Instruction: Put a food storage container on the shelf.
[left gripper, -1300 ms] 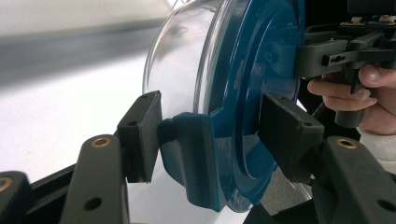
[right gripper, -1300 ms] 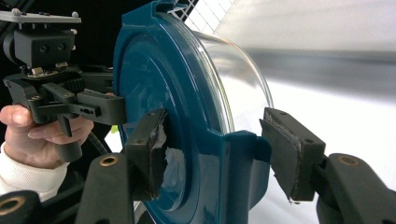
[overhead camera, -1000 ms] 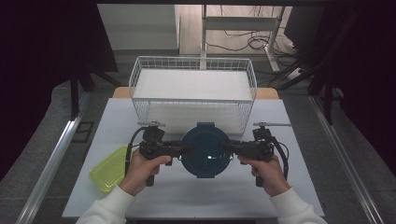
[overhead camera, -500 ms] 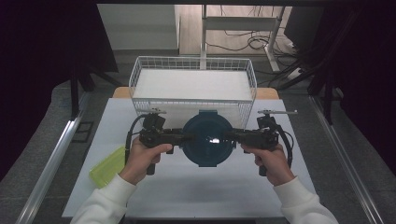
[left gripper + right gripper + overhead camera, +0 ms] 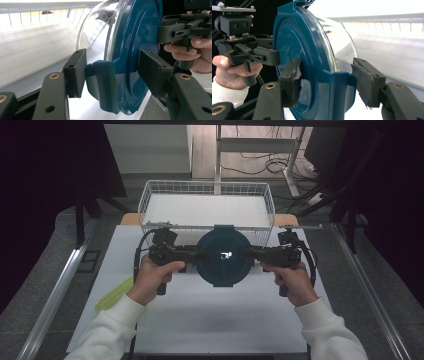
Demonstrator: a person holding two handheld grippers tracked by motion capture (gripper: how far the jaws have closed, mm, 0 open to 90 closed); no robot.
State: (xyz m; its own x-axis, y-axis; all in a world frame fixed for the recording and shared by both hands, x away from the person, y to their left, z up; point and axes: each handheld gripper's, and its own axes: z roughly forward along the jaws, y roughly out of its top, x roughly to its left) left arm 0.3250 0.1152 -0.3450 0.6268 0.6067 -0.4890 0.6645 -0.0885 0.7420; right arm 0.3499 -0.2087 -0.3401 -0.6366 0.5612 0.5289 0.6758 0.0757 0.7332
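Note:
A round container [image 5: 222, 257] with a dark teal lid [image 5: 135, 37] and a clear bowl [image 5: 95, 27] hangs above the white table, just in front of the wire basket. It is held on edge between both grippers. My left gripper [image 5: 200, 254] is shut on the lid's left clip [image 5: 105, 82], one pad on the clip and the other on the lid's face. My right gripper [image 5: 248, 253] is shut on the opposite clip [image 5: 339, 87], with the lid's rim between its pads [image 5: 292, 80]. In each gripper view the other hand and its gripper are beyond the lid.
A white wire basket [image 5: 207, 187] stands at the table's far edge, right behind the container. A yellow-green object [image 5: 115, 293] lies on the table [image 5: 210, 320] by the left forearm. Metal rails run along both sides of the table.
Both hands have risen and moved away from the person toward the basket, carrying the container between them. The grips look the same.

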